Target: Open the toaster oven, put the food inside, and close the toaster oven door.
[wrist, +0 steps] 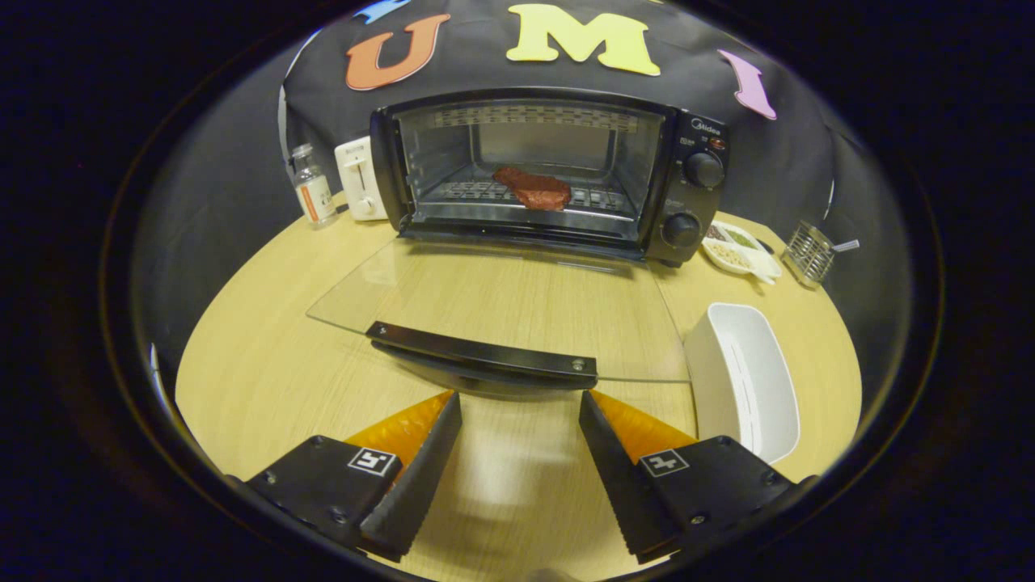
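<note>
The black toaster oven (pixel 695 190) stands at the back of the round wooden table, its glass door (pixel 501 303) folded down flat toward me. A reddish-brown piece of meat (pixel 534 189) lies on the wire rack inside the cavity. The door's black handle (pixel 483 356) runs across just ahead of my fingertips. My gripper (pixel 520 398) is open, its two black fingers with orange sides spread wide just short of the handle, touching nothing and holding nothing.
A white rectangular bin (pixel 748 380) sits right of the door, beside my right finger. Behind it are a divided dish of foods (pixel 737 246) and a metal wire holder (pixel 808 253). Left of the oven stand a white toaster (pixel 360 178) and a small bottle (pixel 312 186).
</note>
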Demonstrator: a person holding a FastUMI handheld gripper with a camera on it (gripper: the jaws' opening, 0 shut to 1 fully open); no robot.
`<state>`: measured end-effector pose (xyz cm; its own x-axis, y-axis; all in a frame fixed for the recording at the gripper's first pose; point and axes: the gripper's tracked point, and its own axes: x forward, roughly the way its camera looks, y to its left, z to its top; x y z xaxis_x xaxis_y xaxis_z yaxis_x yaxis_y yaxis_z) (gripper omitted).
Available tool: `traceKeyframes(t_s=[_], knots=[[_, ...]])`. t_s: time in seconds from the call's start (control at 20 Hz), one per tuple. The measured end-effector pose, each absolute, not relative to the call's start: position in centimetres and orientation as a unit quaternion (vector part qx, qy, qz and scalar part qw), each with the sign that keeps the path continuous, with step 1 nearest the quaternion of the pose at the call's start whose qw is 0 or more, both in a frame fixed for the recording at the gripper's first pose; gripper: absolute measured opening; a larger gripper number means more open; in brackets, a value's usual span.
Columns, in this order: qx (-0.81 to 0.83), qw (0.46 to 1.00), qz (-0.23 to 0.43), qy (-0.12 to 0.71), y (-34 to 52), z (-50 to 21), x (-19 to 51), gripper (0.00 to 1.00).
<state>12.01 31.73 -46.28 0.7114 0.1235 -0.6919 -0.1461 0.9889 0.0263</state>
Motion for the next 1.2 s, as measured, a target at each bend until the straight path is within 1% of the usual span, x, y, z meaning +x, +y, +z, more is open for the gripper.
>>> traceKeyframes(t_s=[0.3, 0.6, 0.85, 1.05, 1.2], knots=[[-0.010, 0.925, 0.066, 0.374, 31.4, -44.6, 12.3, 0.94], [0.000, 0.930, 0.065, 0.361, 31.5, -41.1, 12.8, 0.94], [0.018, 0.945, 0.065, 0.320, 31.6, -35.6, 15.3, 0.94], [0.026, 0.967, 0.060, 0.248, 31.1, -30.7, 18.8, 0.95], [0.030, 0.967, 0.064, 0.246, 31.0, -29.8, 19.1, 0.95]])
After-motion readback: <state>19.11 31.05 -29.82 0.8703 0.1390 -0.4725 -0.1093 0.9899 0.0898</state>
